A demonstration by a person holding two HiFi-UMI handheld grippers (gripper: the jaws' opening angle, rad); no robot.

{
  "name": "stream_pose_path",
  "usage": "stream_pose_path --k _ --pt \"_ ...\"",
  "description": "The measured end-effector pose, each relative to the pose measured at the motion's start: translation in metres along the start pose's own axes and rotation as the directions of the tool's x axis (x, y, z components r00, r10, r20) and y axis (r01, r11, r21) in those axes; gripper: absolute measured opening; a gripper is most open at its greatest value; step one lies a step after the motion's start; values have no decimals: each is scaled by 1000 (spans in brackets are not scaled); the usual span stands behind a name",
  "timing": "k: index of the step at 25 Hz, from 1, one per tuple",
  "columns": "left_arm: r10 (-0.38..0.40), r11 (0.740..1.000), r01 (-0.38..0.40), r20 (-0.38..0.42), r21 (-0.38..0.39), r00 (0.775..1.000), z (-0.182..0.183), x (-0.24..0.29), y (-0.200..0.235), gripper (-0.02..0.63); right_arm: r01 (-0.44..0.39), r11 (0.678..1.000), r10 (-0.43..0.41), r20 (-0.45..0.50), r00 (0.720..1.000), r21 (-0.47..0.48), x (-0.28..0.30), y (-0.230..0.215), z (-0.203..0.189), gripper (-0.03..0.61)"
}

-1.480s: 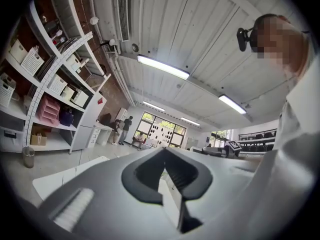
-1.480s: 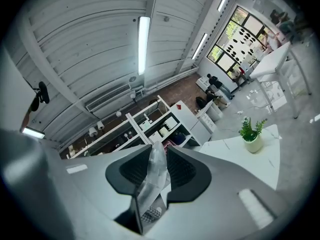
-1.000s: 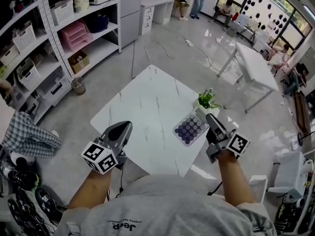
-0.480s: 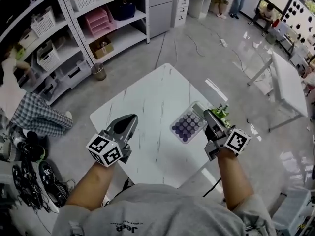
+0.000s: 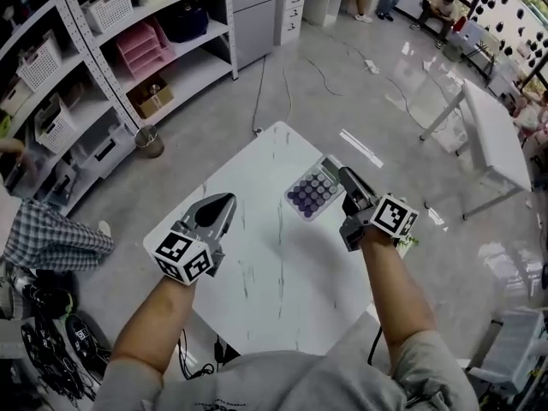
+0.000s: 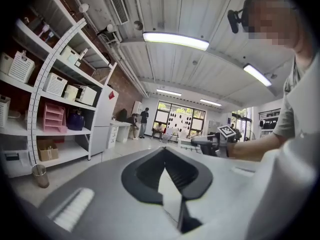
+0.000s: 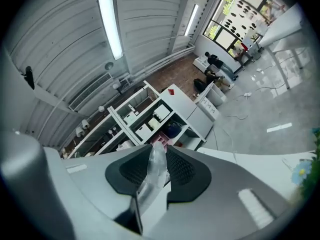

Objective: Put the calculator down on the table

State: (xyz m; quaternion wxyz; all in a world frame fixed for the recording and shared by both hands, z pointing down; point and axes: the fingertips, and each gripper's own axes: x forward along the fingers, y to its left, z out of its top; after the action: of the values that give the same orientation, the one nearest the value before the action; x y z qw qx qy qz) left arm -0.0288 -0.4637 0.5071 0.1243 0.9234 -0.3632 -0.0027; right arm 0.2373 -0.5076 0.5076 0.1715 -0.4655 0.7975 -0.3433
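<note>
From my seat the right gripper (image 5: 342,178) holds the calculator (image 5: 310,192) by its right-hand edge. In the right gripper view the clear rim of the casing stands between the dark pads (image 7: 184,170), which pinch it from both sides, the same hold as a second ago. What has changed is where it hangs. A second ago the calculator was over the right corner of the white marble table (image 5: 272,259), just beside a small potted plant (image 5: 406,241). Now it sits over the far right edge of the tabletop, keys up, further toward the far corner, and only a scrap of the plant's green peeks out under the right marker cube. I can't tell from the head view whether the calculator's underside touches the marble or is just above it. The left gripper (image 5: 226,202) has come forward as well. It was at the near left edge of the table, and now it reaches over the left side of the top, well apart from the calculator, pointing roughly level. In the left gripper view its pads (image 6: 149,173) meet at the tips with nothing between them, and that looks the same across the frames. The head camera has swung too, so the shelving (image 5: 103,67) now fills more of the upper left, and the person in the checked shirt (image 5: 47,240) is lower on the left edge.
</note>
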Motion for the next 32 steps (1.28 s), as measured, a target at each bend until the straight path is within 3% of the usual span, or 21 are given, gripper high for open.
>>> stream_pose_path --k 14,24,29,32 --pt "-49 996 46 -32 -77 998 -89 106 89 61 114 993 -115 -46 992 -25 160 -132 -41 95" --pt "-52 994 47 -46 -94 998 -127 136 121 61 157 983 -167 -119 979 -93 197 -187 -85 94" --pt "-58 994 52 -58 -101 997 -131 143 119 61 234 953 -265 -155 952 -192 189 -208 -89 97" --pt "-62 993 55 -63 -102 996 -133 146 117 61 293 911 -352 -177 919 -291 183 -219 -95 106"
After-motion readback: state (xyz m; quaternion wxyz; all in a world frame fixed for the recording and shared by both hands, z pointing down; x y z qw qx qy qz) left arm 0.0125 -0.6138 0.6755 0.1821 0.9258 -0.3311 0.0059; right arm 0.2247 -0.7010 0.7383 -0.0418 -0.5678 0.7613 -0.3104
